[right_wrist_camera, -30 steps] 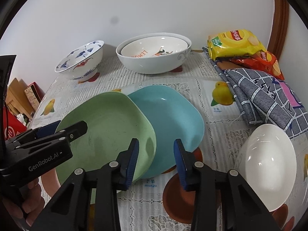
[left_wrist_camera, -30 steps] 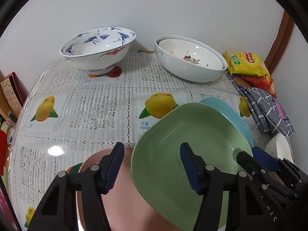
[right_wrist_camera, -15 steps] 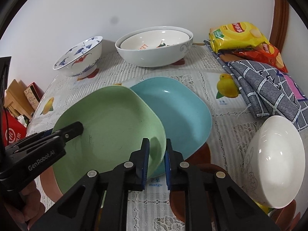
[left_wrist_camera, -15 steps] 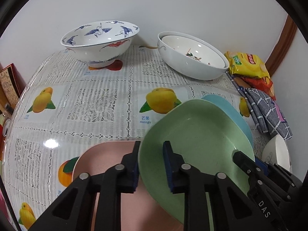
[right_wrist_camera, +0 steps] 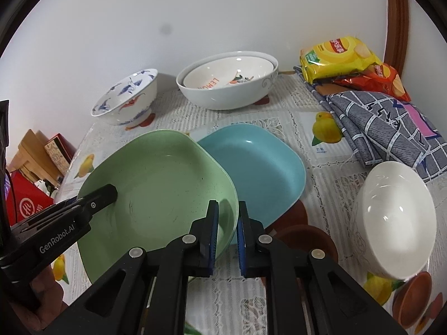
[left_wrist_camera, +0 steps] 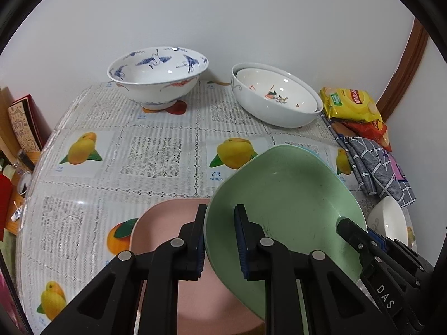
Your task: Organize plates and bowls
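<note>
A green plate [left_wrist_camera: 290, 195] is held tilted above the table, over the edge of a blue plate [right_wrist_camera: 259, 167] on its right. My left gripper [left_wrist_camera: 219, 223] is shut on the green plate's left rim. My right gripper [right_wrist_camera: 226, 217] is shut on the green plate's [right_wrist_camera: 156, 184] right rim. A pink plate [left_wrist_camera: 170, 223] lies flat under the left gripper. A blue-patterned bowl [left_wrist_camera: 157, 76] and two nested white bowls [left_wrist_camera: 276, 99] stand at the back. A plain white bowl [right_wrist_camera: 394, 220] sits at the right.
Snack bags [right_wrist_camera: 340, 55] and a checked grey cloth [right_wrist_camera: 380, 120] lie at the back right by the wall. Boxes and a red bag [right_wrist_camera: 25, 203] stand beyond the table's left edge. The table [left_wrist_camera: 151, 156] has a lace cover with fruit prints.
Both grippers have closed on the green plate's opposite rims. The plate has been lifted and tilted; it now covers more of the blue plate in the left wrist view.
</note>
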`<state>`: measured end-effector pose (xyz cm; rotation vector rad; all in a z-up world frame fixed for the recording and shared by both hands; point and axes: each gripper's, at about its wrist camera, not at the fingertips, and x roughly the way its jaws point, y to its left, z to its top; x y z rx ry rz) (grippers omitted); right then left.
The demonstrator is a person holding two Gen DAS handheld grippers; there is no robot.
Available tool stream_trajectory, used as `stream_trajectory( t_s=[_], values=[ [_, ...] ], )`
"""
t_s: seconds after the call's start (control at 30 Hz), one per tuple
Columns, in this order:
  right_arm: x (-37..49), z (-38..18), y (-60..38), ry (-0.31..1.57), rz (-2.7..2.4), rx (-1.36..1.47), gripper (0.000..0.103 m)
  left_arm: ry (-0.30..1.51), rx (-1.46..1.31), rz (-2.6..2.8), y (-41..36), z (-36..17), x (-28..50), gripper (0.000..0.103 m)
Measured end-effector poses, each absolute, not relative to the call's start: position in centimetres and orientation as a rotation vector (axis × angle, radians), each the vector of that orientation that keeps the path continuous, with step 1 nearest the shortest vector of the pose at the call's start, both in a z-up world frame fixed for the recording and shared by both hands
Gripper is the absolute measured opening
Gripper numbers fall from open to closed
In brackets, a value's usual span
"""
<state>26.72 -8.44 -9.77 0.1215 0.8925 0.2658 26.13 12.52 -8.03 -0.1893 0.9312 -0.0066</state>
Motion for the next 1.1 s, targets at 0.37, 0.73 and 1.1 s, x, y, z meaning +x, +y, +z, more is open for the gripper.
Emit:
stream_trajectory(
  t_s=[0.37, 0.73, 1.1],
  values=[
    [23.6, -6.8, -9.1, 0.840, 0.264, 0.142, 0.012, 0.891, -0.187, -0.011, 12.2, -5.1, 23.0, 0.018],
    [20.3, -5.2, -10.0, 0.807, 0.249, 0.142, 0.012, 0.873, -0.186, -0.020, 11.7, -3.5, 19.7, 0.018],
    [17.9, -4.7, -10.4, 0.792, 0.246, 0.138, 0.012, 0.868, -0.189, -0.010, 11.4, -2.8, 17.5, 0.018]
  ],
)
